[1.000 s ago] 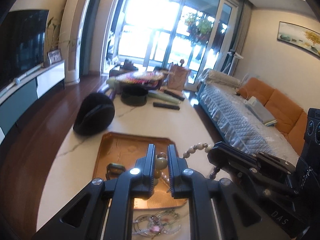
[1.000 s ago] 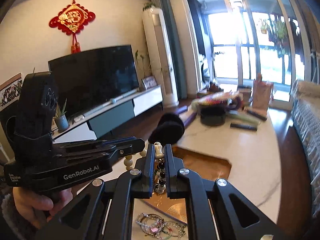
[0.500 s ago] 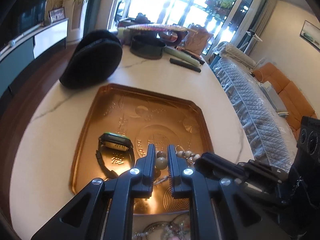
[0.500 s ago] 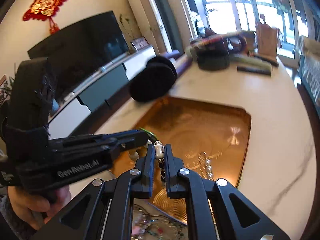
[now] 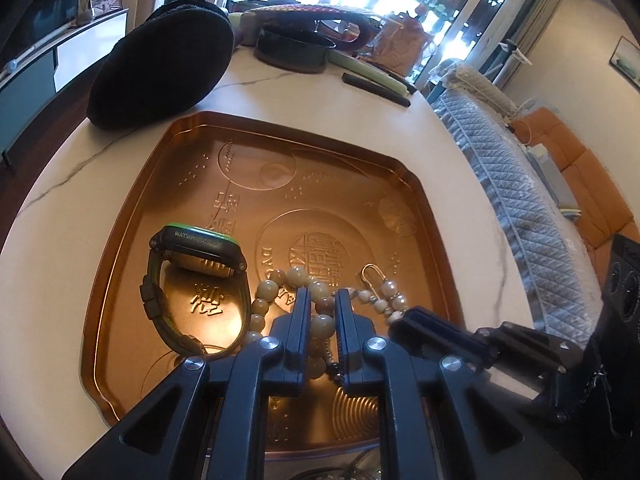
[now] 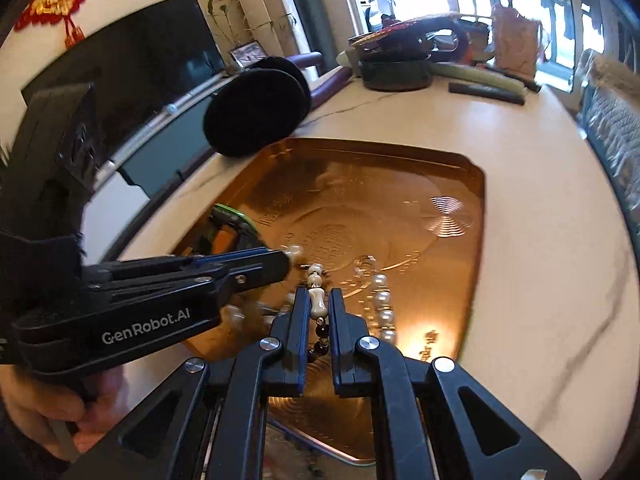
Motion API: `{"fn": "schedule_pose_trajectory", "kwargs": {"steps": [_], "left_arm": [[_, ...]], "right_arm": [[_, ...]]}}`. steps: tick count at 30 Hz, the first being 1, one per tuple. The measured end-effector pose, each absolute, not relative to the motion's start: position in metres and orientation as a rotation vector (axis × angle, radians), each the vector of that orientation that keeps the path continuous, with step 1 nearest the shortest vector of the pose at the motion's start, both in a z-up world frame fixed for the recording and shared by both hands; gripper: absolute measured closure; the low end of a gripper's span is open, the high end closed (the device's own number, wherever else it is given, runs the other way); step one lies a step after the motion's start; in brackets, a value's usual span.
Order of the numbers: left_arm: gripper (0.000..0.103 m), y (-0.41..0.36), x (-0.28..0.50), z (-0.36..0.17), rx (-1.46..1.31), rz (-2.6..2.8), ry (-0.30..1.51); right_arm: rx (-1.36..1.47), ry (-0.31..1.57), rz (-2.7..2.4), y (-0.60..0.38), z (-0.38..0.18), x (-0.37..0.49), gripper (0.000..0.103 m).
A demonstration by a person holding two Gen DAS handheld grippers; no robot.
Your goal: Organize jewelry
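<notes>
A copper tray point(image 5: 132, 208) point(image 6: 472, 240) lies on the marble table. A cream bead necklace point(image 5: 276, 288) point(image 6: 382, 300) with a metal clasp point(image 5: 374, 276) lies partly on the tray. My left gripper point(image 5: 322, 300) is shut on one of its large beads, low over the tray. My right gripper point(image 6: 319, 300) is shut on another stretch of the same necklace, a cream bead with dark beads behind it. The right gripper's fingers point(image 5: 432, 326) come in from the right; the left gripper point(image 6: 286, 260) shows from the side. A dark green watch point(image 5: 192, 280) point(image 6: 232, 218) stands on the tray's left.
A black round cushion point(image 5: 160, 60) point(image 6: 256, 112) sits beyond the tray. A dark bowl point(image 5: 292, 46), a remote point(image 5: 376, 84) and a woven bag stand at the table's far end. More bracelets point(image 5: 344, 468) lie at the near edge. A sofa point(image 5: 560, 184) is to the right.
Both grippers have come down from mid-air to the tray with the necklace. The beads now lie on the tray beside the watch.
</notes>
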State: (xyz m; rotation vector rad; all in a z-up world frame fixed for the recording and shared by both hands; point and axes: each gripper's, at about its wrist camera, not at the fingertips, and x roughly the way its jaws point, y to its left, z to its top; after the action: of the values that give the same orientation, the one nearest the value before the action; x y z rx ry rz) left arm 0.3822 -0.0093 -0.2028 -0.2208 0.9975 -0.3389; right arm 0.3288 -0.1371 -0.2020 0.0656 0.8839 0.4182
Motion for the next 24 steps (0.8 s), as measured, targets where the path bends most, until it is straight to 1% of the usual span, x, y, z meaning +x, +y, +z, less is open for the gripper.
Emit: {"fn": "schedule_pose_trajectory", "kwargs": {"steps": [4,6,7,8,10,12,15,17,21,24], "left_arm": [[0.089,-0.016,0.379,-0.203,-0.135,-0.280,1.003],[0.081,-0.019,0.373,-0.196,-0.076,-0.212,0.995],[0.064,-0.019,0.372,-0.193,-0.063,-0.197,0.990],[0.039,-0.019,0.367,-0.186,-0.056,-0.189,0.975],[0.011,-0.015,0.357,-0.174,-0.042,-0.155,0.927],[0.010,-0.011,0.344,-0.157,-0.017,-0.133,0.866],[0.009,-0.006,0.328,-0.139,-0.009,-0.158,0.844],[0.008,-0.001,0.314,-0.125,0.005,-0.173,0.803],[0.006,0.010,0.290,-0.103,0.031,-0.150,0.734],[0.006,0.027,0.262,-0.077,-0.019,-0.145,0.662]], "right_arm": [[0.031,0.886,0.381,-0.135,-0.205,0.328,0.094],[0.011,0.893,0.353,-0.133,-0.203,0.326,0.084],[0.013,0.906,0.352,-0.134,-0.202,0.325,0.071],[0.016,0.908,0.363,-0.134,-0.200,0.324,0.054],[0.012,0.892,0.353,-0.135,-0.195,0.318,0.041],[0.020,0.874,0.345,-0.139,-0.186,0.312,0.038],[0.071,0.860,0.354,-0.145,-0.173,0.303,0.034],[0.070,0.847,0.327,-0.148,-0.163,0.296,0.027],[0.024,0.784,0.252,-0.151,-0.135,0.276,0.026],[0.034,0.726,0.226,-0.152,-0.110,0.257,0.025]]}}
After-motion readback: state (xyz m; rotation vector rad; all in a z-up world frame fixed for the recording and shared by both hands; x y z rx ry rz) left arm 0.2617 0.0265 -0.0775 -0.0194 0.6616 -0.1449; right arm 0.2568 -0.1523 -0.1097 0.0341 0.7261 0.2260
